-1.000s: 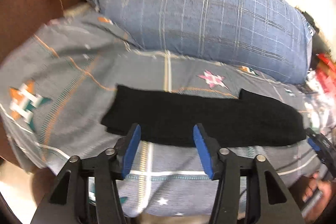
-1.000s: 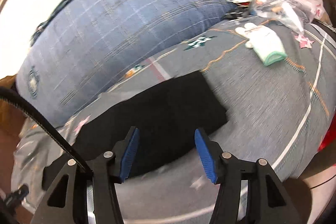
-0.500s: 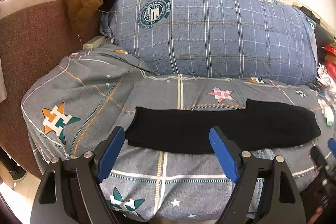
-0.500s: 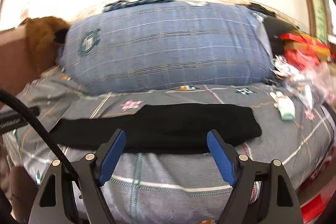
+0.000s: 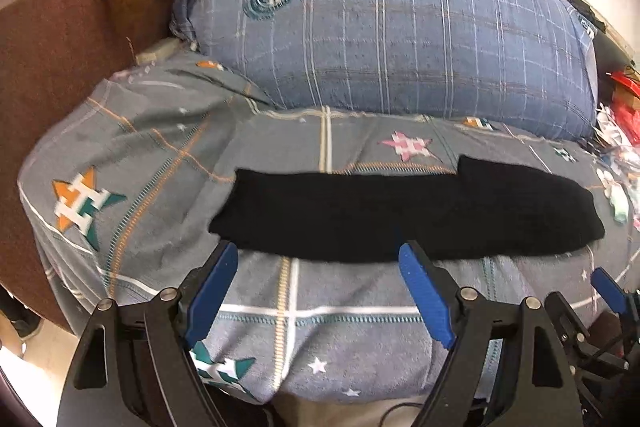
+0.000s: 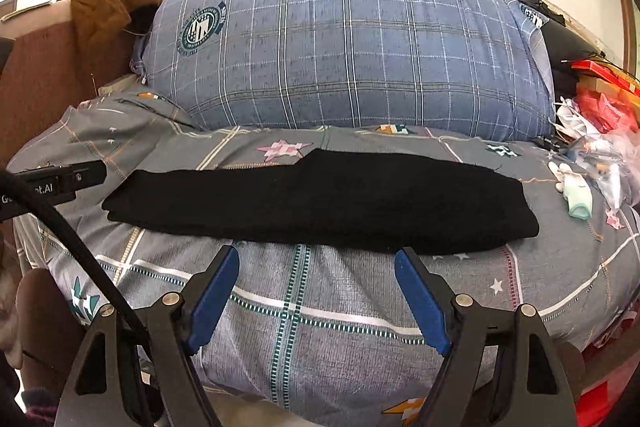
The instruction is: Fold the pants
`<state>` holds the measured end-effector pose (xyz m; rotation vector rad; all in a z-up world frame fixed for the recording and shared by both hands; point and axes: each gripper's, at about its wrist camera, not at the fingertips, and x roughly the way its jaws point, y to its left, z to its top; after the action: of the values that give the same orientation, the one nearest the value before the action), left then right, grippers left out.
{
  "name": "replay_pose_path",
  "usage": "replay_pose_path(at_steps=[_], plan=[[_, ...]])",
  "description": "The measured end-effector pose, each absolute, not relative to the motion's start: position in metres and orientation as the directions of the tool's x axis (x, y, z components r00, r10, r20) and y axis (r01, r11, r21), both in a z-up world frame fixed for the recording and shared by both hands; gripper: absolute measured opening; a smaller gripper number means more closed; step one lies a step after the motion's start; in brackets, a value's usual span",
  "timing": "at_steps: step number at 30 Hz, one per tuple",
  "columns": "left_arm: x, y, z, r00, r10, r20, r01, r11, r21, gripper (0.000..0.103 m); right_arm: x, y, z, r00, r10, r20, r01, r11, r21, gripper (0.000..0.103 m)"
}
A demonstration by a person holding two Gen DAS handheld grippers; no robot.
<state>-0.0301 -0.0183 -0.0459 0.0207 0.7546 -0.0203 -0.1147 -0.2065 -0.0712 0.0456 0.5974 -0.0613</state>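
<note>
The black pants (image 5: 404,215) are laid flat on the grey patterned bed (image 5: 160,155), folded into a long strip whose long axis runs left to right, the narrower end at the left, the wider at the right; the left claw (image 5: 318,263) and right claw (image 6: 314,267) are held wide and empty just short of the near edge.

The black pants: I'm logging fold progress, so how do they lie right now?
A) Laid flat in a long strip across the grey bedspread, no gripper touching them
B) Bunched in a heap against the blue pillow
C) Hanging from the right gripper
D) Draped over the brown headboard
A: the black pants lie flat as a long strip on the grey bedspread, and the left gripper and right gripper both stand open, short of the cloth.
</note>
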Motion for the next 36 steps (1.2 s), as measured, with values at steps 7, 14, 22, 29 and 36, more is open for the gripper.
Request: replay_pose_path(at_steps=[7,14,22,29,36], plan=[[-0.030,-0.021,-0.057,0.703,-0.030,-0.710,0.050,0.999,0.008,0.082,-0.109,-0.207,-0.079,0.801,-0.040,-0.597,0.067,0.997,0.024,0.085],[-0.031,-0.018,-0.058,0.702,-0.041,-0.711,0.053,0.999,-0.005,0.082,-0.107,-0.199,-0.082,0.789,-0.035,-0.614,0.050,0.999,0.007,0.085],[-0.031,-0.020,-0.062,0.697,-0.045,-0.716,0.057,0.998,-0.007,0.082,-0.104,-0.196,-0.087,0.775,-0.038,-0.631,0.047,0.999,-0.002,0.086],[-0.030,-0.020,-0.066,0.688,-0.053,-0.723,0.063,0.998,-0.014,0.082,-0.100,-0.190,-0.092,0.755,-0.041,-0.654,0.046,0.999,-0.009,0.087],[-0.025,-0.019,-0.071,0.670,-0.067,-0.739,0.071,0.997,-0.026,0.082,-0.096,-0.186,-0.097,0.736,-0.038,-0.676,0.037,0.999,-0.017,0.087]])
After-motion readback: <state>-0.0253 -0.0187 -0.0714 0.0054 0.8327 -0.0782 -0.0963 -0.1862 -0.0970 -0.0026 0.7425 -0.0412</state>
